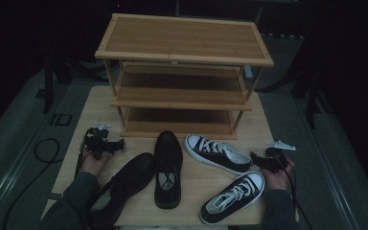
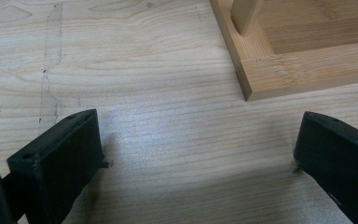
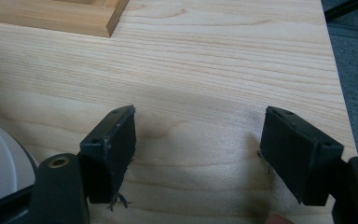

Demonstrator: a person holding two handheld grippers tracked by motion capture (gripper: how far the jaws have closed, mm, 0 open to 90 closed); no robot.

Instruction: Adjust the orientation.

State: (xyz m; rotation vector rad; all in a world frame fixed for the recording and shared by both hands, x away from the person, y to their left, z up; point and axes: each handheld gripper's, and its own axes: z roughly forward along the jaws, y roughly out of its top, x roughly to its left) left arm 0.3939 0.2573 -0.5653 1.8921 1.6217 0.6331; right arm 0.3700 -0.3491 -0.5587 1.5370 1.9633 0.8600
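Three-tier wooden rack (image 1: 182, 76) stands empty at the table's back. In front lie two black shoes (image 1: 167, 167) and two black-and-white sneakers (image 1: 218, 153). Soft, light canvas uppers, so I'd pinch the stiffer heel collar. Left gripper (image 1: 106, 146) and right gripper (image 1: 261, 160) rest spread wide, empty.

Left black shoe's (image 1: 120, 189) heel behind sleeve (image 1: 72, 203).

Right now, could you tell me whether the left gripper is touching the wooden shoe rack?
Apart. In the left gripper view, the left gripper has its jaws wide open over bare table, and the shoe rack corner sits beyond them with tabletop showing between.
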